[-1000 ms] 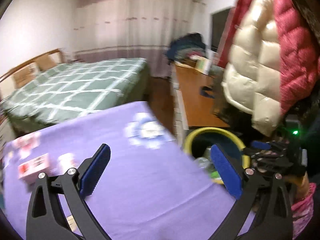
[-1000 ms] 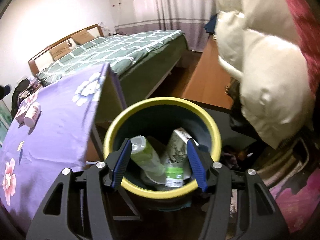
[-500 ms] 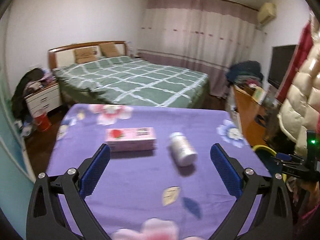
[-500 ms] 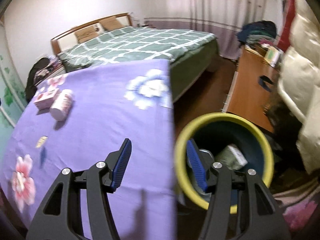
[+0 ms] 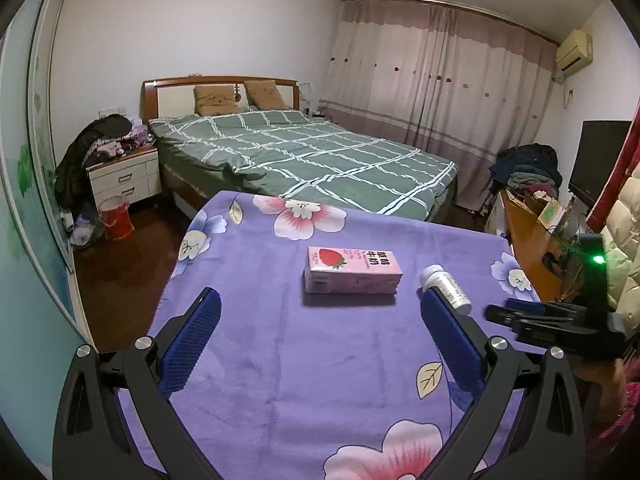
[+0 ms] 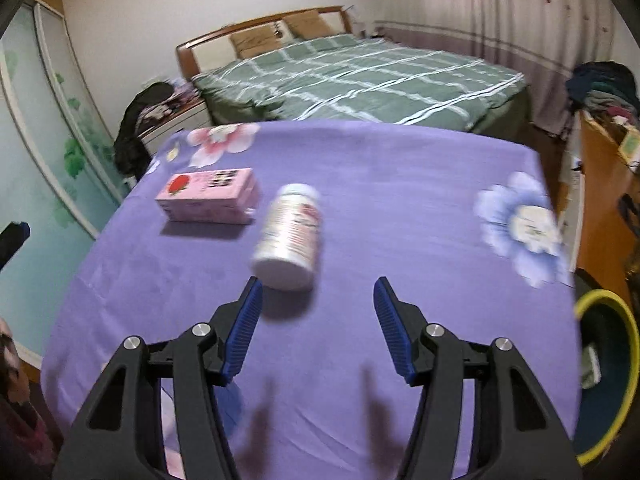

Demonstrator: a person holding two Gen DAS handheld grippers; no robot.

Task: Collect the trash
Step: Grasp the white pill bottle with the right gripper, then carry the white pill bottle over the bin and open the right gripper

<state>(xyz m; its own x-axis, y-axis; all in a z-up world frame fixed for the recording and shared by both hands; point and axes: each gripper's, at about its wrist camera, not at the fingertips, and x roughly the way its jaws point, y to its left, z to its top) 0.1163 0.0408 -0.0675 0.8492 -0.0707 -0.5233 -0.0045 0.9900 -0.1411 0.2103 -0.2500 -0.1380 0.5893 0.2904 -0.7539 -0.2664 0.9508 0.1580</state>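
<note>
Two bits of rubbish lie on the table (image 5: 280,360), which is draped in a purple cloth printed with big flowers. One is a pink rectangular strawberry-milk carton (image 5: 352,275), flat on its broad side near the middle; the other is a white cylindrical plastic bottle with a pale label (image 6: 290,236), tipped on its side just at the carton's three o'clock, the two close but apart. Lying flat as they are, neither will roll far, and each offers a narrow width to pinch. The left hand-held gripper (image 5: 320,344) hangs over the near cloth with its blue-padded jaws spread wide and nothing between them; the carton sits at its twelve o'clock, well inside the span of the jaws, so I judge that to be its target. The right hand-held gripper (image 6: 318,328) is likewise released and empty, jaws roughly half apart, and the bottle's flat base faces it at about eleven o'clock, just ahead of its left pad. Off the table's edge at that gripper's three o'clock stands a dark round bin with a yellow rim (image 6: 624,328), low beside the table, presumably so that a picked piece need only swing a short way sideways and drop in.
</note>
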